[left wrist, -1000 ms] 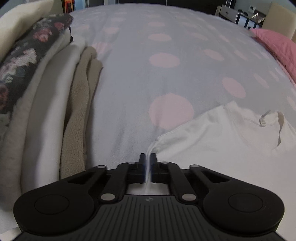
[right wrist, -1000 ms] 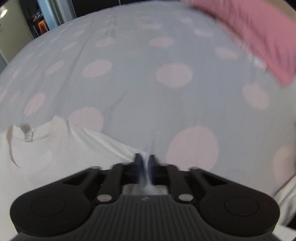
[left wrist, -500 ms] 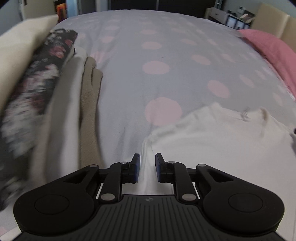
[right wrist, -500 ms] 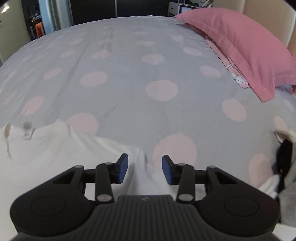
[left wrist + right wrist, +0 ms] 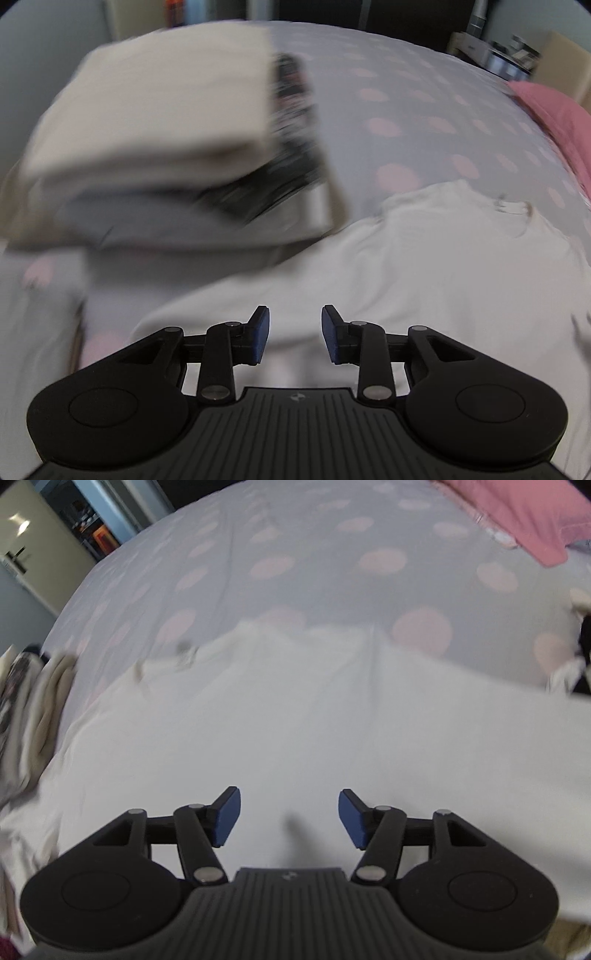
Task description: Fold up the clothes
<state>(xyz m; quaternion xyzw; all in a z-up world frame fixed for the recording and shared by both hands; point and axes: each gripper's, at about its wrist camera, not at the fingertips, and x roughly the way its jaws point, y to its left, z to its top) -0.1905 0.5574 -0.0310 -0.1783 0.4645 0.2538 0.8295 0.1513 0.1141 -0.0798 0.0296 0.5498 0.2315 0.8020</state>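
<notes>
Bed in grey pink-dotted cover, white shirt spread flat, folded clothes stack, pink pillow

Matt white cloth shirt

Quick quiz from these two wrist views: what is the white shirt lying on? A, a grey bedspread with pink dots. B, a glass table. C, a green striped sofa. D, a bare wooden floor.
A: the white shirt is spread flat on the grey bedspread with pink dots, which runs beyond it toward the pink pillow.
</notes>
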